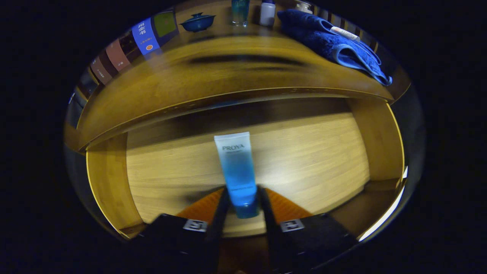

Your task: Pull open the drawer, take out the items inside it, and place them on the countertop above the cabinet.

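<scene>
Claw: my claw (242, 207) sits low over the open drawer, its two black fingers (220, 213) drawn in narrow, one on each side of the tube's lower end.
Grip: both fingers press against the blue tube, so I hold it between them near its cap end.
Tube: the blue tube (237, 169) stands out ahead of my fingers, white at its far end and fading to deep blue toward the cap; it points away from me over the drawer floor.
Tube height: I cannot tell whether it rests on the drawer floor or hangs just above it.
Drawer: the drawer (304, 152) is pulled open beneath me; its pale wooden floor spreads on both sides of the tube, with side walls at left and right.
Counter: the wooden counter (228, 72) runs across above the drawer, beyond the tube.
On the counter, right: a blue towel (335, 42) lies folded, one corner drooping over the counter's front edge, with a small white tube (344, 33) lying on top of it.
On the counter, back: a blue lidded bowl (198, 22), a blue glass (240, 11) and a white bottle (267, 12) stand in a row, apart from one another.
On the counter, left: a row of books (125, 49) stands upright, spines facing out.
</scene>
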The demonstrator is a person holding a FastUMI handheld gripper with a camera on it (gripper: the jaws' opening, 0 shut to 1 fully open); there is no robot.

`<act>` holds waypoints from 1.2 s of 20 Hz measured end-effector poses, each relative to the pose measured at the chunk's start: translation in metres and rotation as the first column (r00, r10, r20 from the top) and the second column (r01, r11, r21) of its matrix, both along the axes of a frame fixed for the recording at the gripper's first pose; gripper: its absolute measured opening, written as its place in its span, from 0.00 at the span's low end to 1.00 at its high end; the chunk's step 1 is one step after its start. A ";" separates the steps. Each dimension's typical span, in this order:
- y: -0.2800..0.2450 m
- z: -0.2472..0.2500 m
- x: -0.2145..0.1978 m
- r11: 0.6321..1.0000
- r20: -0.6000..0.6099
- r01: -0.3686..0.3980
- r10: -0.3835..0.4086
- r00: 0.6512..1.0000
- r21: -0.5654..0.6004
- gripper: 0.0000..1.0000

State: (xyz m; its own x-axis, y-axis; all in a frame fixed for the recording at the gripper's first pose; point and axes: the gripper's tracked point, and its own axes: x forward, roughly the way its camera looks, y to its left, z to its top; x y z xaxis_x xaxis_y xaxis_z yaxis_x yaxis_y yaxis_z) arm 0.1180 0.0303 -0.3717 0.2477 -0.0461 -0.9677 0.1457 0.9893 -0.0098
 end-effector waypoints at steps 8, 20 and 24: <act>-0.007 0.041 -0.028 0.997 0.043 0.069 -0.068 0.997 -0.034 0.37; -0.033 0.170 0.008 0.986 0.233 0.102 -0.069 0.970 -0.135 0.37; -0.024 0.170 0.070 0.995 0.225 0.030 -0.006 0.974 -0.100 0.37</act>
State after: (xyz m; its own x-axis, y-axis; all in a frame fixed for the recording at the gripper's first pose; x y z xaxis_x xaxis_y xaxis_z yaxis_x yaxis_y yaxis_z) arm 0.1879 0.0067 -0.2020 0.4561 -0.1483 -0.8775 0.1735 0.9819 -0.0758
